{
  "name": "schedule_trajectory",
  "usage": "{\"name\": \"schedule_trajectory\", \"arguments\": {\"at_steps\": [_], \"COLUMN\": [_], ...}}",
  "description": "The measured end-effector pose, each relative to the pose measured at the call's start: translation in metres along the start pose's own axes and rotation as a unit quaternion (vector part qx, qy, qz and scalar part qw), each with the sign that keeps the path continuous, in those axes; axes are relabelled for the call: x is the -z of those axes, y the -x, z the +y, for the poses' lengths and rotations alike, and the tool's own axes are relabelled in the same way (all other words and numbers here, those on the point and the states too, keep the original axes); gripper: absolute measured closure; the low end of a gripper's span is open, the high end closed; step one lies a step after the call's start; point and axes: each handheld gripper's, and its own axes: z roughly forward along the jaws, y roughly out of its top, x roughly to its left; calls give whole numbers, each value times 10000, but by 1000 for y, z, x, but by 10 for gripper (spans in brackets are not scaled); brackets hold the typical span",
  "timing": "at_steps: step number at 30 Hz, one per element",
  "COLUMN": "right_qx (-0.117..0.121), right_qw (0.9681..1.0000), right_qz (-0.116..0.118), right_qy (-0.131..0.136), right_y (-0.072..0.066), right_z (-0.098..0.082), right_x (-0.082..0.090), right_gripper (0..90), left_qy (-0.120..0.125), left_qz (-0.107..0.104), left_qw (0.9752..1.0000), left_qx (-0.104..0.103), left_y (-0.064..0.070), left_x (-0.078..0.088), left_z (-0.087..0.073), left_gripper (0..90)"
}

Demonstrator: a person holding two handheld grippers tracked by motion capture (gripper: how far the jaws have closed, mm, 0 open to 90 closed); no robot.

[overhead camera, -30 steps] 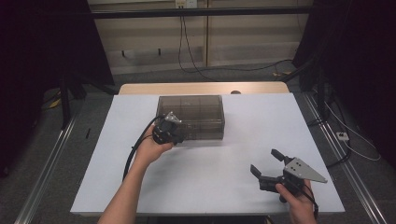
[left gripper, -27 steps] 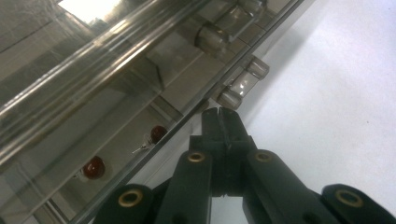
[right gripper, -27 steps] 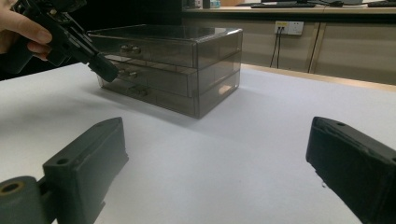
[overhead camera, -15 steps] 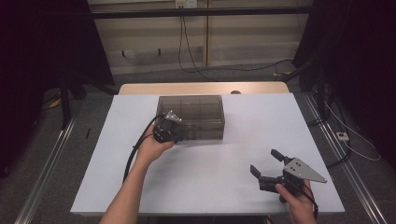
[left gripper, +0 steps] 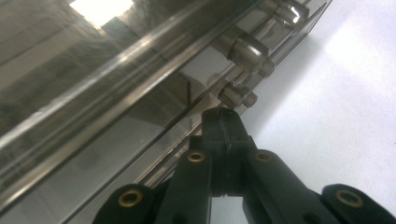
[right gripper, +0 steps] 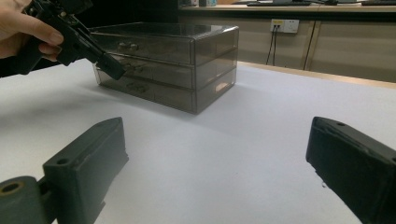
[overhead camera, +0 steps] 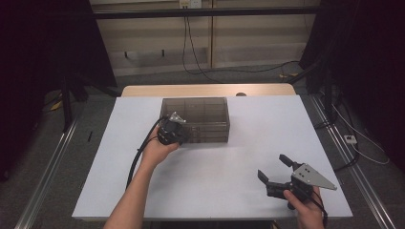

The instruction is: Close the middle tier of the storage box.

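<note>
Nothing is seen to have shifted over the last second: both hands and the smoky plastic drawer box [overhead camera: 198, 119] are found where the earlier high views place them. The box stands toward the far middle of the white table [overhead camera: 239, 157], its drawer fronts turned to the person's side.

The left gripper [overhead camera: 177, 135] is held against the left part of that front. In the left gripper view its jaws are pressed together, and the tips are set just beneath a small drawer handle [left gripper: 237, 96]; whether the handle's edge is actually pinched or merely touched cannot be made out, since the tips are seen from behind. No drawer is seen pulled out.

The right gripper [overhead camera: 276, 172] is kept well apart from the box, near the table's front right corner, with its jaws spread wide and nothing between them.

The stillness is best read as a settling of the hold before a pull. A drawer opening appears to be at its very start, and a straight draw toward the person would seem to be called for next.
</note>
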Motion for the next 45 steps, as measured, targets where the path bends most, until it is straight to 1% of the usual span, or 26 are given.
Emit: {"name": "schedule_trajectory", "arguments": {"at_steps": [1,2,5,7,9,10,11,12,14,15,17,20,21,22,24,25,26,27,29,32,35,36,37,39,41,45], "right_qx": [3,-25,-53,-38,-39,-27,-26,-20,-25,-25,-29,-36,-42,-58,-39,-27,-22,-23,-48,-31,-44,-46,-38,-26,-34,-23], "right_qw": [10000,10000,10000,10000,10000,10000,10000,10000,10000,10000,10000,10000,10000,10000,10000,10000,10000,10000,10000,10000,9999,10000,10000,9999,9999,9999], "right_qz": [-3,-16,-42,-48,-54,-51,-45,-37,-23,-23,-9,23,27,31,33,43,50,49,50,55,55,54,56,70,75,74], "right_qy": [5,15,18,17,2,-6,-3,3,-6,-12,-32,-61,-65,-66,-67,-71,-79,-76,-64,-73,-71,-70,-66,-77,-81,-83], "right_y": [0,0,1,3,3,3,3,3,2,2,2,2,2,1,1,1,0,0,-1,-1,-1,-1,-1,-2,-2,-2], "right_z": [0,0,0,-1,-1,-1,-1,-1,-1,-1,-1,-1,-1,-1,-1,-1,-1,-1,-1,-1,-1,-1,-1,-1,-1,-1], "right_x": [0,1,3,4,4,4,4,3,3,3,3,2,2,2,1,1,1,1,0,1,1,0,0,0,0,0], "right_gripper": [42,42,42,42,43,43,43,43,43,43,43,42,42,42,42,42,42,42,42,42,42,42,42,42,42,42], "left_qy": [0,-4,9,4,-40,-28,-39,-23,-38,-73,-22,13,52,67,121,201,217,269,293,328,350,368,382,425,417,426], "left_qz": [30,3,-90,-214,-302,-352,-467,-517,-529,-547,-581,-608,-589,-579,-484,-439,-451,-411,-376,-399,-335,-311,-309,-263,-277,-205], "left_qw": [10000,10000,9999,9998,9995,9993,9988,9986,9985,9984,9982,9981,9982,9983,9987,9988,9987,9988,9989,9987,9988,9988,9987,9986,9986,9987], "left_qx": [-38,-51,-77,-63,-128,-117,-145,-132,-144,-157,-173,-99,-67,-78,-45,-56,-50,-53,-31,37,48,69,133,157,196,190], "left_y": [1,2,5,9,12,13,15,16,19,20,22,22,21,20,19,19,18,18,17,15,13,12,11,10,8,7], "left_x": [0,-1,1,2,4,5,7,9,13,16,22,30,33,35,40,43,45,48,52,57,64,65,68,71,74,78], "left_z": [0,0,0,-1,-2,-3,-5,-7,-11,-15,-21,-31,-35,-38,-44,-47,-49,-52,-57,-63,-71,-73,-76,-80,-84,-91], "left_gripper": [900,900,882,852,796,767,745,716,680,650,575,482,468,457,420,419,412,403,375,337,302,291,282,257,248,227]}}
